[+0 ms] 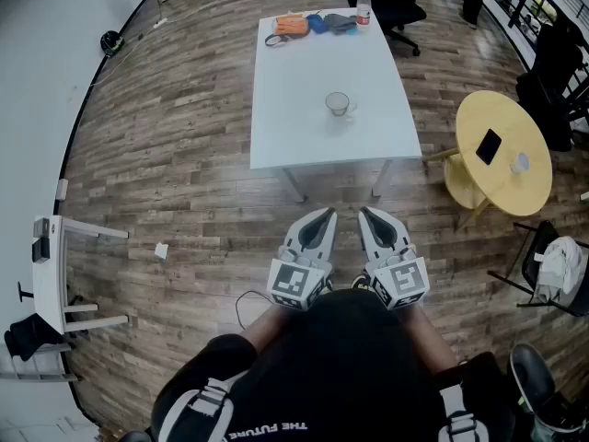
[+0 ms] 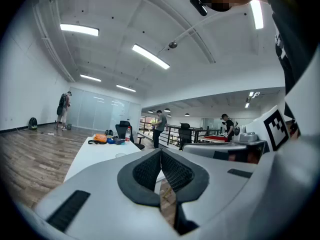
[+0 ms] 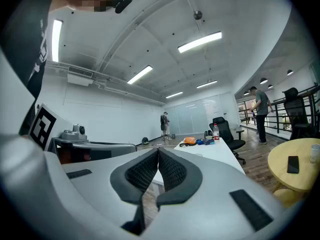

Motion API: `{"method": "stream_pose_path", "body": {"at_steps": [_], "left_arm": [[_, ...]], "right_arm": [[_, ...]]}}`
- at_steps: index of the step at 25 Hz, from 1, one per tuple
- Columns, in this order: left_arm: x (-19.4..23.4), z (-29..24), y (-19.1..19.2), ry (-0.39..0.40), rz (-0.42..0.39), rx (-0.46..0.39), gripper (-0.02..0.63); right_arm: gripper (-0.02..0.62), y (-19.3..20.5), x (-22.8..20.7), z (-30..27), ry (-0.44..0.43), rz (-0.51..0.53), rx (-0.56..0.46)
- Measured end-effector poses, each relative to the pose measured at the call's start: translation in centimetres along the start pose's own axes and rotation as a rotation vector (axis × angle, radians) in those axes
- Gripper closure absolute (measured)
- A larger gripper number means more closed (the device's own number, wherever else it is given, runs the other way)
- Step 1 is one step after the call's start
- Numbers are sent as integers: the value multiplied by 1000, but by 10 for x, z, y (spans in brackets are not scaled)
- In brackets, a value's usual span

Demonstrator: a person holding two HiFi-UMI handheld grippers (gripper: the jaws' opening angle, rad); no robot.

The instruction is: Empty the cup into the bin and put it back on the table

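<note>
Standing a little way back from the near edge of the desk [image 1: 304, 127], the person holds both tools low against the body, tips pointing toward the desk. The left hand-held gripper [image 1: 322, 215] has its jaws pressed together with nothing between them. The right hand-held gripper [image 1: 367, 215] is the same, pads meeting and empty.

The cup [image 1: 339, 104] sits upright and alone near the middle of the desk, well apart from both grippers. At the desk's far end stand a bottle [image 1: 363, 7] and an orange thing [image 1: 291, 25], nowhere near the cup. No bin shows anywhere around the desk in these views. The cup is too small from here to tell whether it has anything in it.

By the look of it, the job is not under way. If the cup is yet to be emptied, the reach, the lift, the walk to a bin, the tipping out and the return to the desk are all left to do. A cup already emptied and set back would look no different.
</note>
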State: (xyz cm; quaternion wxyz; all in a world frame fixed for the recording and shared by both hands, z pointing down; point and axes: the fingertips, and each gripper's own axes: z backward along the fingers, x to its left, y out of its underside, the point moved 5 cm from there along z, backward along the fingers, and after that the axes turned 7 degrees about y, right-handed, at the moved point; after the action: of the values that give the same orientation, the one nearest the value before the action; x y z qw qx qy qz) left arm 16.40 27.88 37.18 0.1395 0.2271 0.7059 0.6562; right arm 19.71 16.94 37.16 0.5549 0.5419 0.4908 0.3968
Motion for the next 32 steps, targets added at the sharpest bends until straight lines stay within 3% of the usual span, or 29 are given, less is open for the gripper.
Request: {"method": "stream_pose_path", "body": {"at_steps": [21, 32], "left_arm": [[5, 23, 5, 0, 16, 5, 584], [30, 41, 6, -8, 27, -3, 584]], "right_arm": [[578, 3, 19, 5, 18, -43, -12], [578, 2, 36, -7, 45, -8, -21]]}}
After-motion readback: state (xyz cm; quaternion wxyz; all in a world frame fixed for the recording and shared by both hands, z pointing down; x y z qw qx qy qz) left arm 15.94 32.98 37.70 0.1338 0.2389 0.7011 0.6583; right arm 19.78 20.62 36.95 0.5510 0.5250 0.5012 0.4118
